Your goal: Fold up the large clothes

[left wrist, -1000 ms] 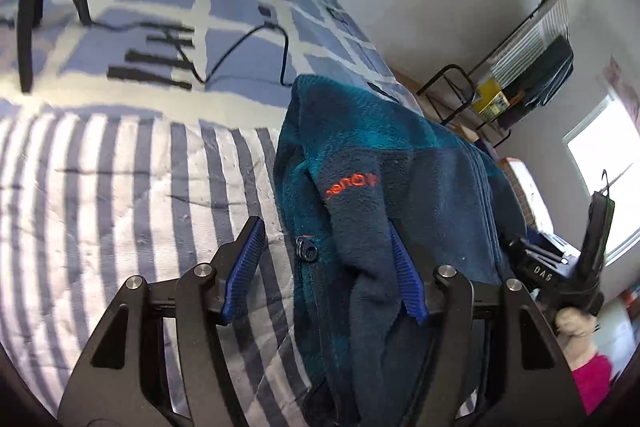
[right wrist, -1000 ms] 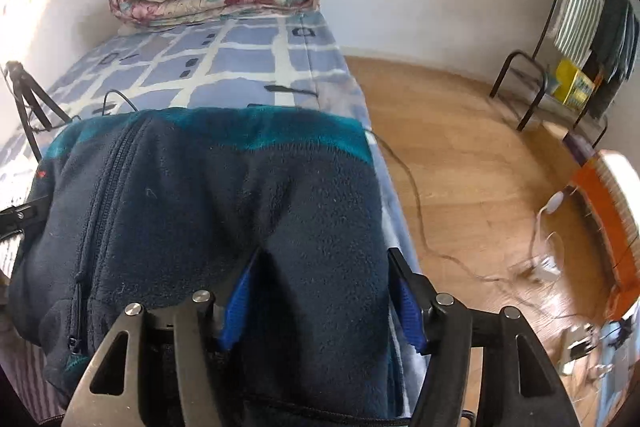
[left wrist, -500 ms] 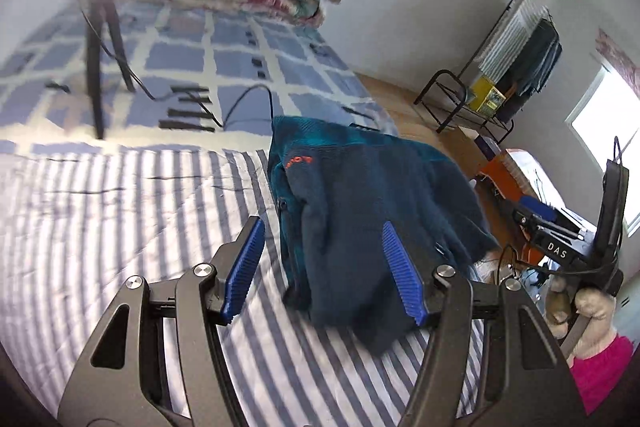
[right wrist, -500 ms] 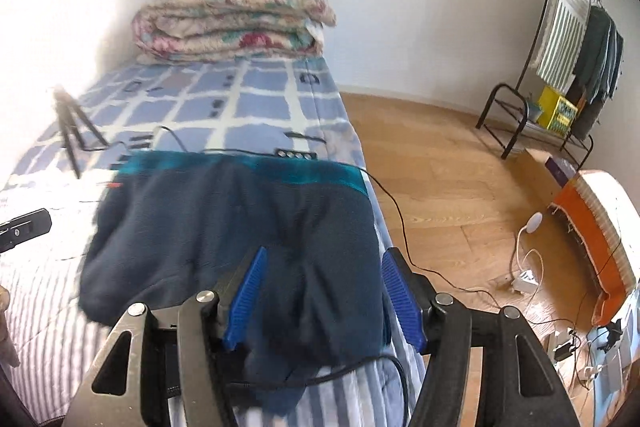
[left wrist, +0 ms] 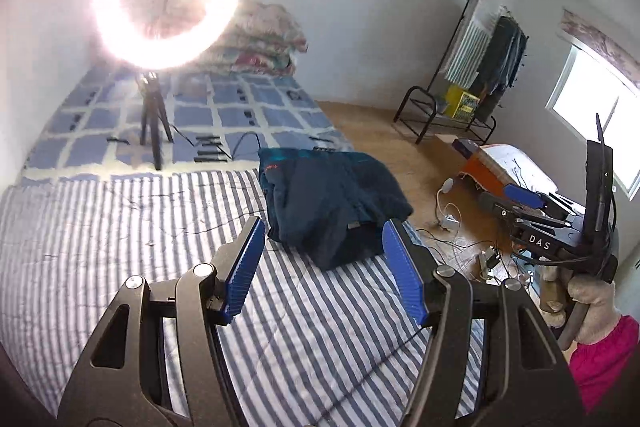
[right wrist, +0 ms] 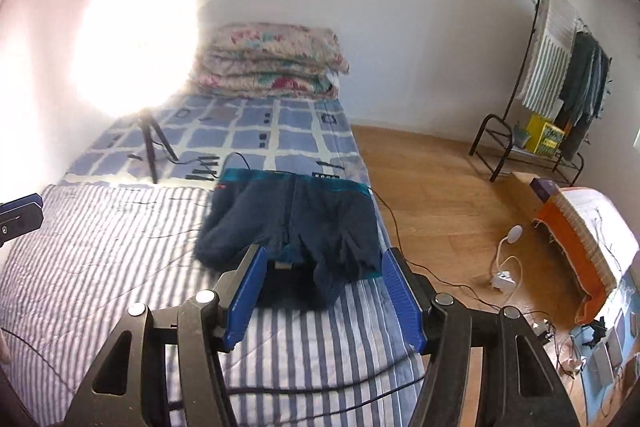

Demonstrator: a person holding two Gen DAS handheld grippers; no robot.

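Left wrist view: left gripper (left wrist: 323,271) jaws apart, empty, above striped bed cover (left wrist: 120,239); folded dark fleece jacket (left wrist: 328,203) on cover near bed's floor-side edge. Right wrist view: right gripper (right wrist: 323,297) jaws apart, empty; jacket (right wrist: 292,223) beyond fingertips, below ring light (right wrist: 136,43).

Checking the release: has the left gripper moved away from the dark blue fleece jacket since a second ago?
Yes. The left gripper has pulled back and up from the dark blue fleece jacket on the striped bedcover.
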